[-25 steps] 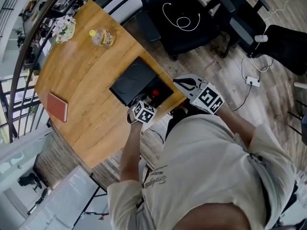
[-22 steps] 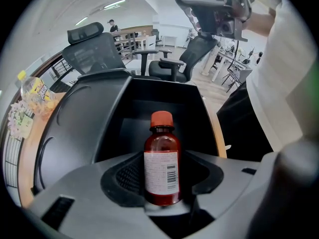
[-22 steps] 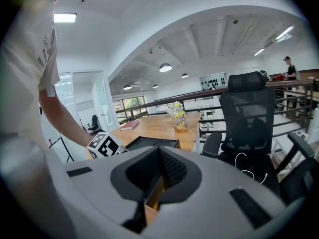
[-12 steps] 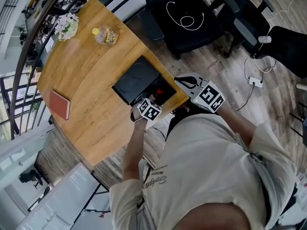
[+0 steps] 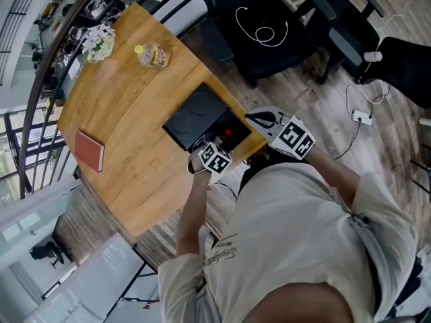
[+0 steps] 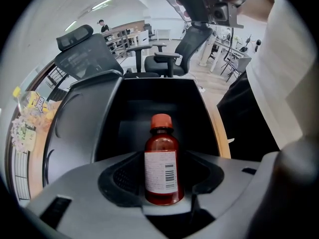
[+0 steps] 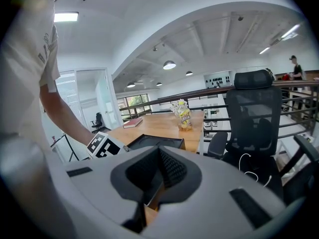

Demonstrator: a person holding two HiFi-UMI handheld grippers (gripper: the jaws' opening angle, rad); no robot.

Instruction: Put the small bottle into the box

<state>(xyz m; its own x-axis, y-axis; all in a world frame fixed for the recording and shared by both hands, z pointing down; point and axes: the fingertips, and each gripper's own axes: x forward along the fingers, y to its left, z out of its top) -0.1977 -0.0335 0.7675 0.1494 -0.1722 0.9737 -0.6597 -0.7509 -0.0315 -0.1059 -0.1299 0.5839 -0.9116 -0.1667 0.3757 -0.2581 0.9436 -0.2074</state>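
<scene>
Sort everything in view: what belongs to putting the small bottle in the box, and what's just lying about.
Job in hand: small brown bottle with red cap, gripped by the left gripper; open black box.

Lying about: red book; clear yellow-capped plastic bottle; white flower bunch; shut, empty right gripper.

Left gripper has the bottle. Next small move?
Probably ease the left gripper down into the box before opening: its jaws are shut on the small bottle, upright, with the box's open well directly ahead; contact with the floor isn't visible.
</scene>
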